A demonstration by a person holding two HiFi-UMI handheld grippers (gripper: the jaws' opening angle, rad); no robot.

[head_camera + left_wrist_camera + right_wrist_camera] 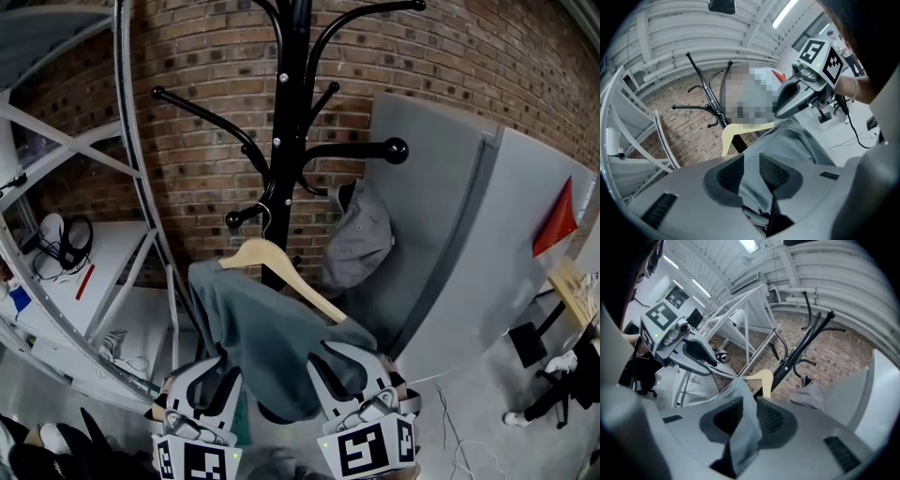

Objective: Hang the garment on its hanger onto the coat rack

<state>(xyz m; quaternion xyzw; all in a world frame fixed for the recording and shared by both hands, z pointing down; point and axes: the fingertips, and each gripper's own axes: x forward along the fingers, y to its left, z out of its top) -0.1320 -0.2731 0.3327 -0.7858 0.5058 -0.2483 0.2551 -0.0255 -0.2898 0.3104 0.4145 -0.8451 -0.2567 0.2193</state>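
The garment [272, 347], a grey-green fabric item, is draped over a wooden hanger [281, 267] and carried in the air directly in front of the black coat rack [291, 112]. The hanger is tilted, with its left shoulder high and its right arm sloping down toward the right tool. The metal hook of the hanger sits just beside a low knobbed peg of the rack. Whether the hook touches that peg cannot be confirmed from the head view.

The left tool [211, 375] is clamped on the garment's lower left portion. In the left gripper view, the ribbed pads of the left tool [751, 171] stand close together with the fabric [797, 145] pinched between them.

The right tool [347, 364] is clamped on the garment's lower right portion. In the right gripper view, a fold of cloth [745, 427] passes between the pads of the right tool [749, 416] and hangs below them.

The two tools are near each other, side by side, below the hanger.

A grey cap [361, 234] hangs on the rack to the right of the pole. A brick wall [187, 56] stands behind the rack, a grey panel [450, 216] to its right and a metal shelving frame [84, 150] to its left.
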